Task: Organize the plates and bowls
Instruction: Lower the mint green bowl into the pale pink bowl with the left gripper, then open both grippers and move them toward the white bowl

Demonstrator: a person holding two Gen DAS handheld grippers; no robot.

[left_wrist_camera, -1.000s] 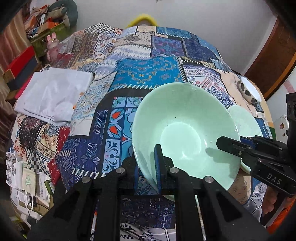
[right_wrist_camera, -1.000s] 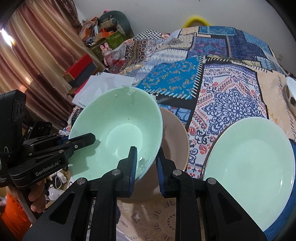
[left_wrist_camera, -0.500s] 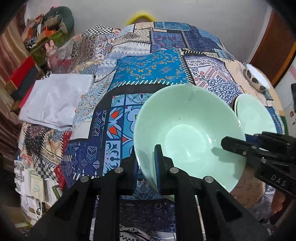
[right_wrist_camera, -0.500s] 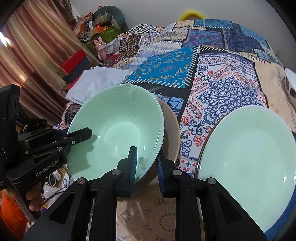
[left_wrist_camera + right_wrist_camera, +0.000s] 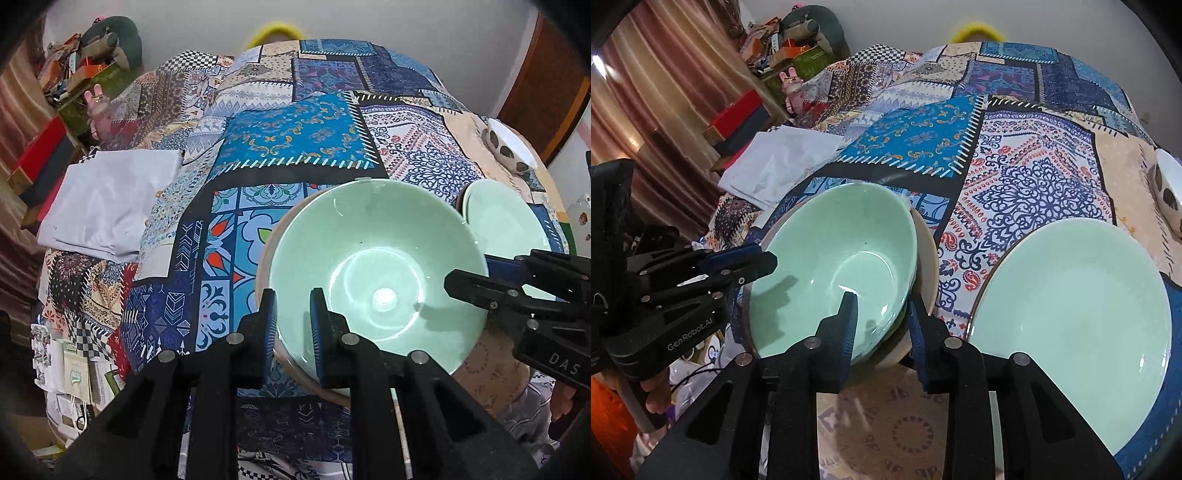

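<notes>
A pale green bowl (image 5: 373,273) sits nested in a beige bowl (image 5: 266,258) on the patchwork cloth. My left gripper (image 5: 291,321) has its fingers astride the green bowl's near rim, with a gap showing. My right gripper (image 5: 881,321) also straddles the rim of the green bowl (image 5: 834,266) and the beige bowl (image 5: 927,254), its fingers spread wider than before. A pale green plate (image 5: 1067,310) lies to the right, also in the left wrist view (image 5: 498,225). A white spotted bowl (image 5: 1169,192) lies tipped at the far right.
A folded white cloth (image 5: 110,199) lies at the left of the bed. Boxes and clutter (image 5: 44,140) stand beyond the left edge, by curtains (image 5: 646,99). A brown door (image 5: 546,81) is at the right.
The green bowl has come down from a tilt into the beige bowl. Both grippers' fingers have spread apart on its rim, the right more than the left.
</notes>
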